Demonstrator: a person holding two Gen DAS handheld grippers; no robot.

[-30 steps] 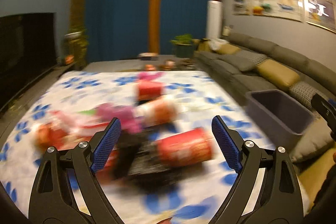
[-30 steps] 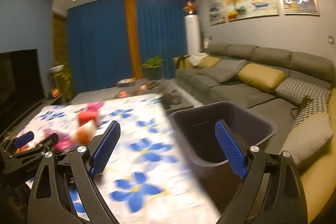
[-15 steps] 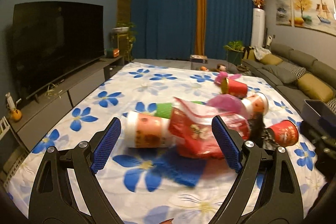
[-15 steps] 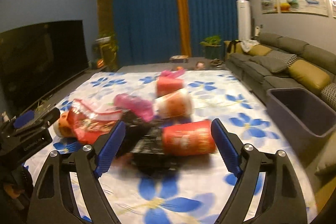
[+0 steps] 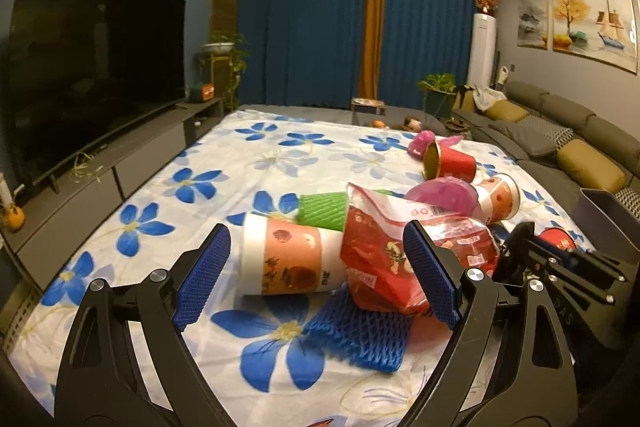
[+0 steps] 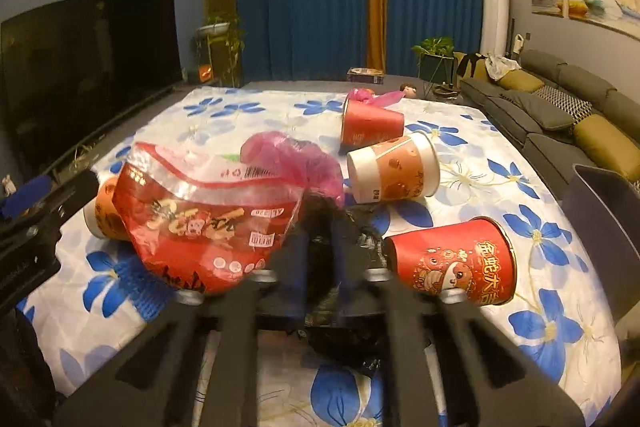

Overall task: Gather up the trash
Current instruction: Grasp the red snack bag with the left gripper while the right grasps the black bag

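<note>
Right wrist view: your right gripper has its jaws pinched on the black bag, dead ahead. Your left gripper, jaws spread, faces the paper cup lying crosswise between them.

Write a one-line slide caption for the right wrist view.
Right tongs shut on a black plastic bag amid paper cups and a red snack bag on the flowered cloth.

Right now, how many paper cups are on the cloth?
4: far red cup at back, middle peach cup before it, near red cup at right, left peach cup partly behind the red bag. More may hide under the black bag.
</note>
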